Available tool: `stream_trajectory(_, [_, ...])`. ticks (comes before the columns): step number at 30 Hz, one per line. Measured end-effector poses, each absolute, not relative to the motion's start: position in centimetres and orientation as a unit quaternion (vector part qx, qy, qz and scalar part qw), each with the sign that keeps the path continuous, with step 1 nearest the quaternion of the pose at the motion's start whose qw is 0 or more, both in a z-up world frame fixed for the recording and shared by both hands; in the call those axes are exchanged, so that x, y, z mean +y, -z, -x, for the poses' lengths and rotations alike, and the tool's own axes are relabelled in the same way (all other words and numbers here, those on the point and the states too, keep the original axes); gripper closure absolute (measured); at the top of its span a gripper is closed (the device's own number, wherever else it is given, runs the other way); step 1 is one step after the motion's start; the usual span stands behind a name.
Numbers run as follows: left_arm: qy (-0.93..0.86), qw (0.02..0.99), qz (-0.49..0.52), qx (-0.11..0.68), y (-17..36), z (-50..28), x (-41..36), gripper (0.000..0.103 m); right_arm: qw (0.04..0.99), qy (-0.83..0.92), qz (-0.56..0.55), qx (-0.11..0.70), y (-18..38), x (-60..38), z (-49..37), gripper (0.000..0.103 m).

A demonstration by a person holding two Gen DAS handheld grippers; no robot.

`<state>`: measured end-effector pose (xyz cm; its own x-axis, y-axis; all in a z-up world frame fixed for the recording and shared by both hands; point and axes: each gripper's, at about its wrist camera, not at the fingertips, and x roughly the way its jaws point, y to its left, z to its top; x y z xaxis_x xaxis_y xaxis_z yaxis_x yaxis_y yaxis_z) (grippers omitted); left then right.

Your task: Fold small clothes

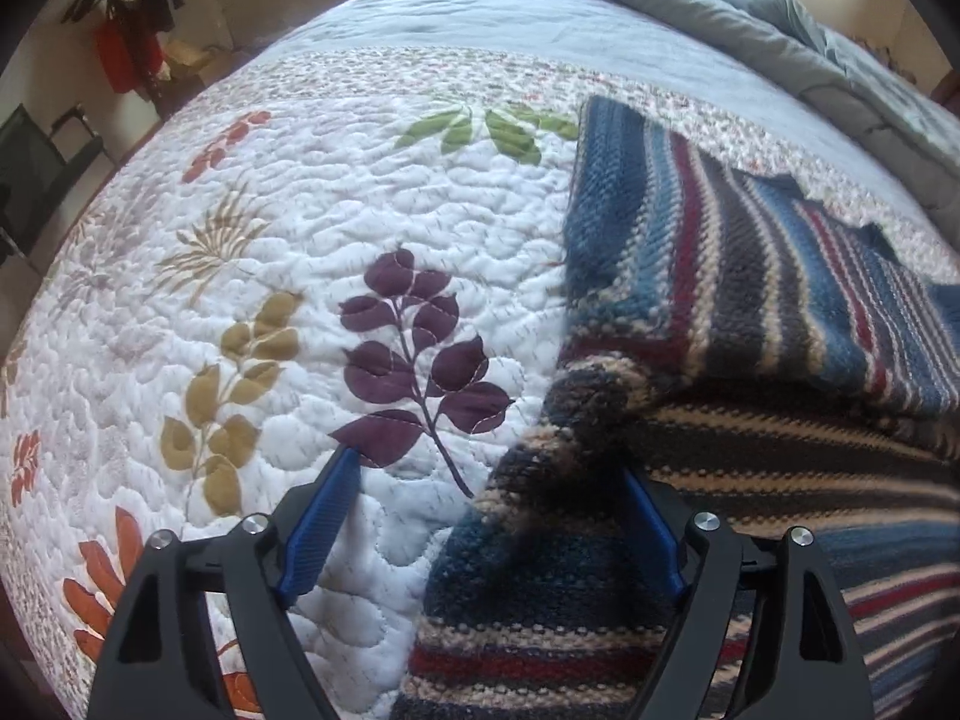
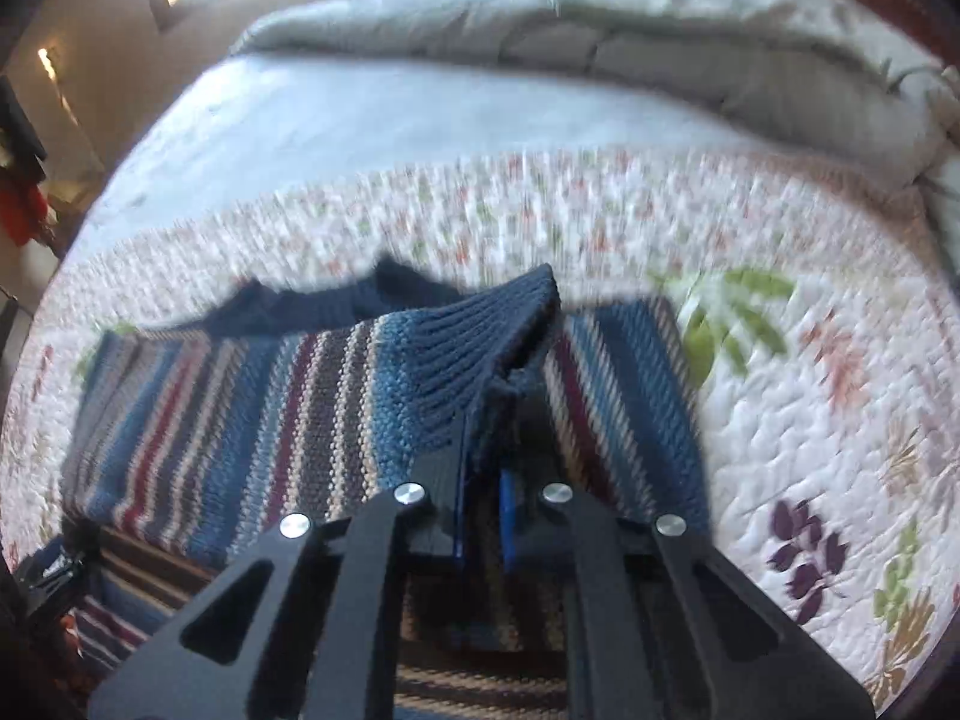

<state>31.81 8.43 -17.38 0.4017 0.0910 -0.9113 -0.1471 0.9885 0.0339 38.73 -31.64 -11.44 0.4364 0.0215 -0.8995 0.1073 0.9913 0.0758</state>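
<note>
A striped knit sweater (image 1: 750, 300) in blue, red, cream and dark bands lies on the quilted bed. My left gripper (image 1: 486, 480) is open, low over the sweater's left edge, with a raised bump of knit between its blue pads (image 1: 318, 528). In the right wrist view the sweater (image 2: 240, 408) lies partly folded. My right gripper (image 2: 486, 438) is shut on the sweater's dark blue ribbed hem (image 2: 480, 342) and holds it lifted above the striped body.
The white quilt with leaf prints (image 1: 300, 300) covers the bed. A grey-blue duvet (image 2: 600, 42) is bunched at the far end. A dark chair (image 1: 36, 180) and hanging clothes (image 1: 126, 30) stand beyond the bed's left side.
</note>
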Motion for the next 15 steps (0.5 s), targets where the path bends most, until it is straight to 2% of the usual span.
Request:
stream_trajectory(2, [-0.073, 0.838, 0.024, 0.541, 17.5, -31.8, 8.4, 0.017, 0.839, 0.023, -0.07, 0.54, 12.9, -31.9, -38.5, 0.091])
stream_trajectory(3, [-0.072, 0.838, 0.024, 0.541, 17.4, -31.8, 8.5, 0.017, 0.836, 0.027, -0.072, 0.543, 13.4, -32.0, -38.5, 0.084])
stream_trajectory(4, [-0.071, 0.838, 0.026, 0.541, 17.4, -31.8, 8.5, 0.017, 0.837, 0.037, -0.076, 0.541, 13.6, -32.1, -38.1, 0.071])
stream_trajectory(6, [-0.07, 0.836, 0.032, 0.543, 17.3, -31.8, 8.7, 0.017, 0.842, 0.047, -0.079, 0.532, 13.2, -31.6, -36.6, 0.062])
stream_trajectory(11, [-0.075, 0.84, 0.042, 0.536, 16.4, -31.7, 9.1, 0.017, 0.855, 0.079, -0.007, 0.512, 11.3, -29.0, -33.2, 0.063])
stream_trajectory(15, [-0.067, 0.853, 0.057, 0.515, 14.8, -31.4, 9.4, 0.017, 0.87, 0.037, 0.001, 0.492, 9.0, -26.3, -32.4, 0.064])
